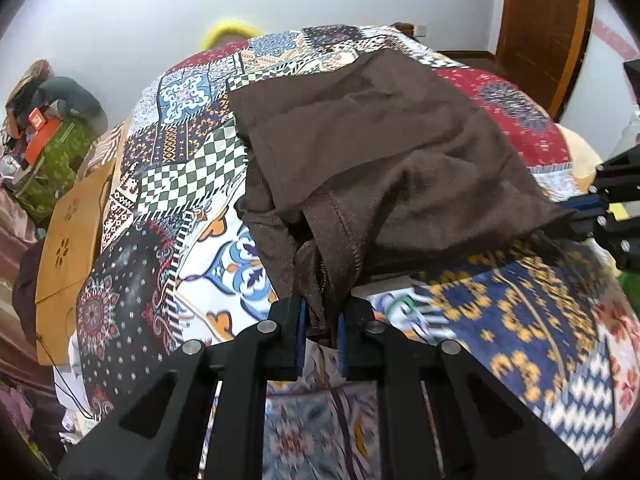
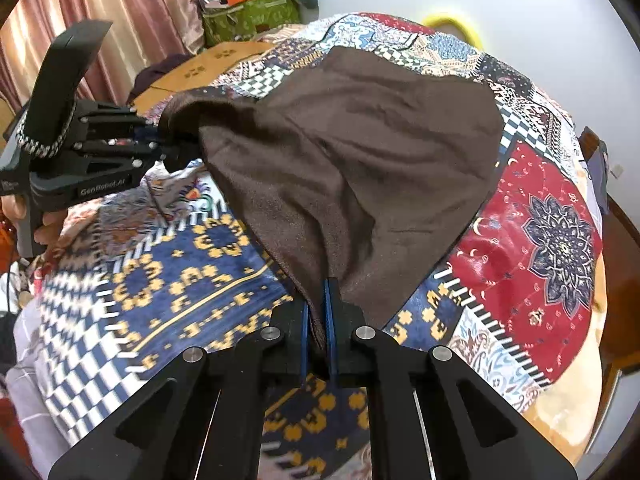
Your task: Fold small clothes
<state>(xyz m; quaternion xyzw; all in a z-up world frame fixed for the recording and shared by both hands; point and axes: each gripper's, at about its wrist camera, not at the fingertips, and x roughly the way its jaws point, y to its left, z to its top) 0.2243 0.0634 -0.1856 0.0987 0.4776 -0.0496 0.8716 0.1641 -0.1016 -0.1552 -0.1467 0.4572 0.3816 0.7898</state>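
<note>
Brown cloth is pinched in both our tools: the left tool (image 1: pixel 322 326) has clamped a bunched, stitched hem, and the right tool (image 2: pixel 318 328) has closed on the near corner of the same brown garment (image 2: pixel 352 152). Its near edge lifts off the patchwork bedspread (image 2: pixel 540 220) while the far part lies flat. We judge that the bunched left grip may catch extra layers, so the fold could land crooked or slip free.
</note>
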